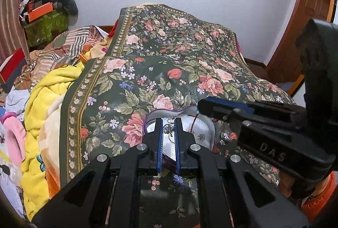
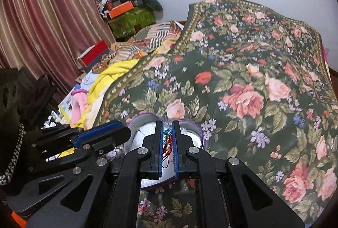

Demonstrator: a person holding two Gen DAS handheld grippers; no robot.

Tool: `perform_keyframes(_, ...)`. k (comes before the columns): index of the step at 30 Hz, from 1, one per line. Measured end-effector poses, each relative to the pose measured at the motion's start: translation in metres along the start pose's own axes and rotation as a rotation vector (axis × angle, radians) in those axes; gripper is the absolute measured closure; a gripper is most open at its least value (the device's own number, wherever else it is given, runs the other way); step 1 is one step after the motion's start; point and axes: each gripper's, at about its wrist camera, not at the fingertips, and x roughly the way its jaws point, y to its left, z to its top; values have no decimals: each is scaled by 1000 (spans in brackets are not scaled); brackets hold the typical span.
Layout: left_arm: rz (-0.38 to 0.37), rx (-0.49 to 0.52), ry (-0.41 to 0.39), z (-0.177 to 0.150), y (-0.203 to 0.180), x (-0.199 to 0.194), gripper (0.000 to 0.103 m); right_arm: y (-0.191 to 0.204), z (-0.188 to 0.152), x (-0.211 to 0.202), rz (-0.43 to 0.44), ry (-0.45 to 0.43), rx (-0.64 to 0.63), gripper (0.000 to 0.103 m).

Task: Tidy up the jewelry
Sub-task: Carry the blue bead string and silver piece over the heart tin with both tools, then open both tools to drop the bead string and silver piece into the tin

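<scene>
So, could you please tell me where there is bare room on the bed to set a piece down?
The floral bedspread lies bare beyond and to the right of the heart-shaped box, up to the wall. It is crowded to the left: a yellow blanket and piled clothes. Both grippers, left and right, hang over the box, and a small ornament lies beside it.
</scene>
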Motion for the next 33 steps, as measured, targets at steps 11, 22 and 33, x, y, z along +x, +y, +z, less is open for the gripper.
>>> perform_keyframes(11, -6, -12, 36, -4, 1, 14, 95, -5, -8, 11, 9, 42, 11, 96)
perform_keyframes(22, -5, -17, 37, -3, 1, 11, 95, -2, -10, 8, 5, 57, -15, 78)
perform_keyframes(33, 21, -39, -7, 3, 7, -15, 81, -1, -7, -18, -32, -5, -28, 68)
